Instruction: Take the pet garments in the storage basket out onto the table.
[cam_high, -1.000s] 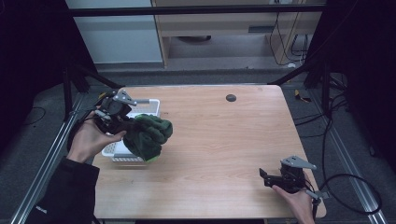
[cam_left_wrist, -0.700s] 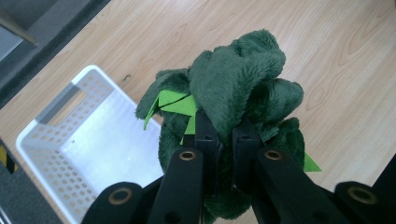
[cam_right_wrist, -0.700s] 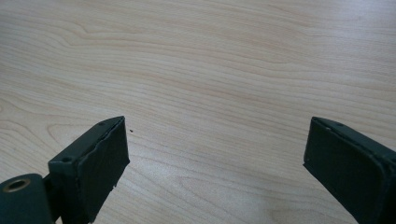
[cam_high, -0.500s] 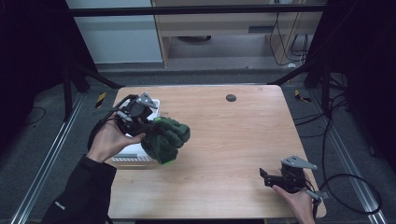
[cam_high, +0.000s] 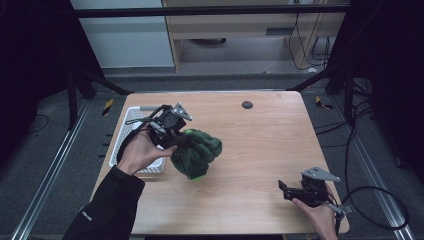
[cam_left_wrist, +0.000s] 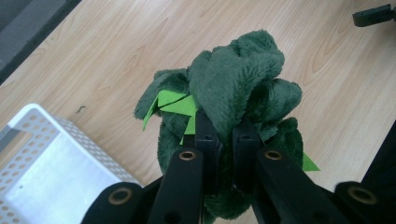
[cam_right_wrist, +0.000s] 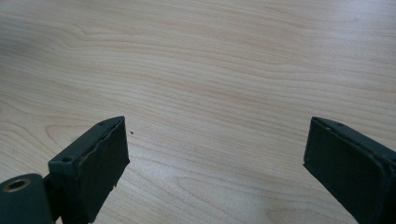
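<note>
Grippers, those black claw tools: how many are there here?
2. The left gripper is over the table's left side, clamped on a green plush toy; the right gripper sits open near the table's front right corner.

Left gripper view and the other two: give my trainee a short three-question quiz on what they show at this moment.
1. True or false: the left claw is shut on the green plush toy.
2. How do the jaws of the right claw stand? A) wide apart over bare wood B) closed on the toy C) closed on the basket
3. In the high view, the white basket sits near which edge of the table, left or right?

Key
1. True: both jaws pinch a fold of the plush.
2. A: nothing lies between them.
3. Left, behind the hand that holds the left claw.
</note>
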